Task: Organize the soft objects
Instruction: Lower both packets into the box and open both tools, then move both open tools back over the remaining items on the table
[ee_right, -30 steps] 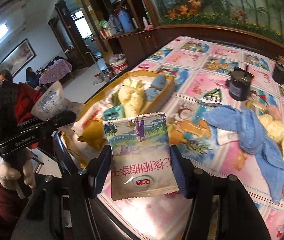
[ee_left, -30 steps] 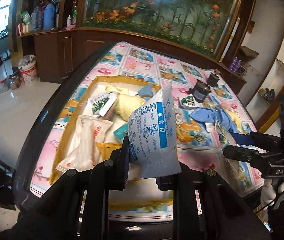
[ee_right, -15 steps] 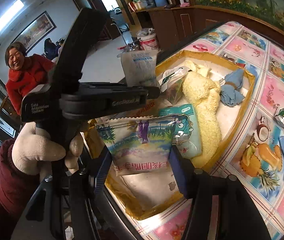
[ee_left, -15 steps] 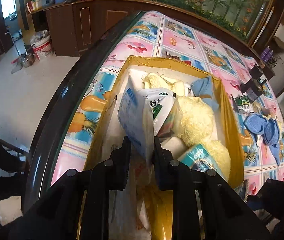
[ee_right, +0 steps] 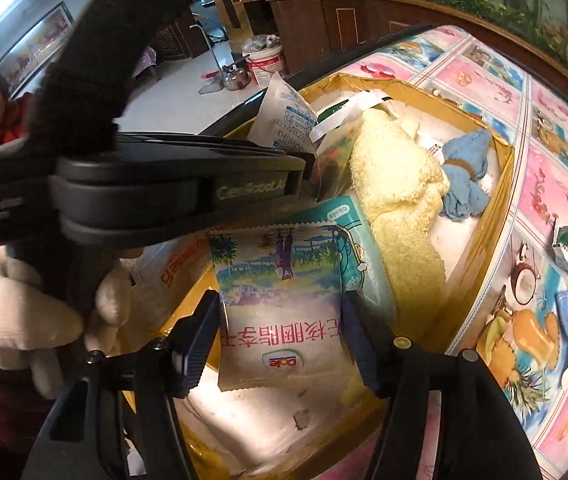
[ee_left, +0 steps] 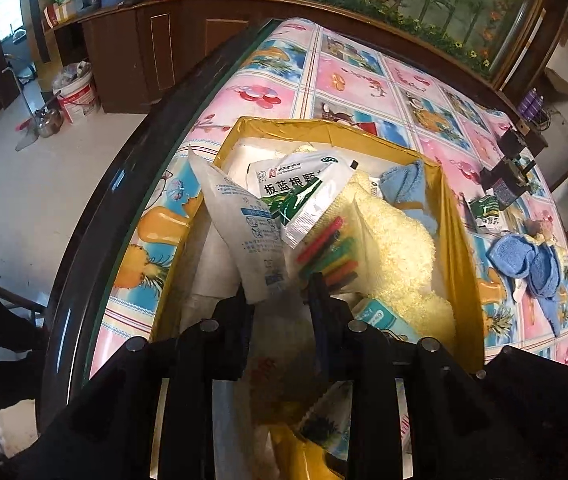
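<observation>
Hovering over the yellow box [ee_left: 457,240] on the counter [ee_left: 347,76].
Left hand-held gripper [ee_left: 282,304], jaws just widening, released; desiccant sachet [ee_left: 244,236] leans upright between them. Right hand-held gripper [ee_right: 282,332], also widening, loosely flanks the snack packet [ee_right: 282,300], long axis pointing away.

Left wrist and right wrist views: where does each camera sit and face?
Left wrist: on the left gripper, looking down into the box; jaws just opening, white packet between.
Right wrist: on the right gripper, same box; jaws just opening, snack packet between; left gripper and gloved hand show.
Shared: box, yellow towel.
</observation>
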### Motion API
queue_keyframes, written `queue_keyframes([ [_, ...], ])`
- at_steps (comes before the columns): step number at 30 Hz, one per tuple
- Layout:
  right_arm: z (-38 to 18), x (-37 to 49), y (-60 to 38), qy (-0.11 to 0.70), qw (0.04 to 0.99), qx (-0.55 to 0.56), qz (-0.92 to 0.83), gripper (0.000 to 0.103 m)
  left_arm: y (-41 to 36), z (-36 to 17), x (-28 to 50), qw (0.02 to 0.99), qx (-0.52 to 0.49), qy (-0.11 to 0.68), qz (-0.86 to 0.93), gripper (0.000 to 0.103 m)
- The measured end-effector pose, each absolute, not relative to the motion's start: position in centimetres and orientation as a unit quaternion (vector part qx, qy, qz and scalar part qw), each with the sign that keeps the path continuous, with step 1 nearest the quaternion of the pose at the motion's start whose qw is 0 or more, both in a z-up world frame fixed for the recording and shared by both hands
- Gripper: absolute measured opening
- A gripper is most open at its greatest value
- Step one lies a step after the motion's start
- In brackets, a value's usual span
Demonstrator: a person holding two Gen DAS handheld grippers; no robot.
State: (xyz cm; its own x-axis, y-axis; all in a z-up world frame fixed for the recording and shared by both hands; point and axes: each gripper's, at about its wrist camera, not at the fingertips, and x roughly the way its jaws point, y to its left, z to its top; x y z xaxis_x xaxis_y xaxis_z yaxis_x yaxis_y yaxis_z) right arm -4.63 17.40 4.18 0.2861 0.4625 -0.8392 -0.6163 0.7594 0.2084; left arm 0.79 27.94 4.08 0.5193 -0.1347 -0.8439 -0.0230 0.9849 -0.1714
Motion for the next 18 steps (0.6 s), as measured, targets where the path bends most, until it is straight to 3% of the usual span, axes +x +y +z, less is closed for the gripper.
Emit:
queue_keyframes([
  [3,4.5,-5.2,17.1,0.483,0.807,-0.078,0.332,0.066,27.7,5.2,-0.4,0.873,-0.090,0.479,-0.035,0.039],
  [10,7.0,-6.8,14.5,0.433,0.838,-0.055,0.328,0.066,27.2,8.3,-4.0,0.896,-0.111,0.429,-0.037,0.039],
  [18,8.6,-8.5,9.4,0.408,0.862,0.011,0.301,0.066,23.7,11.0,-8.5,0.925,-0.061,0.374,0.025,0.039],
])
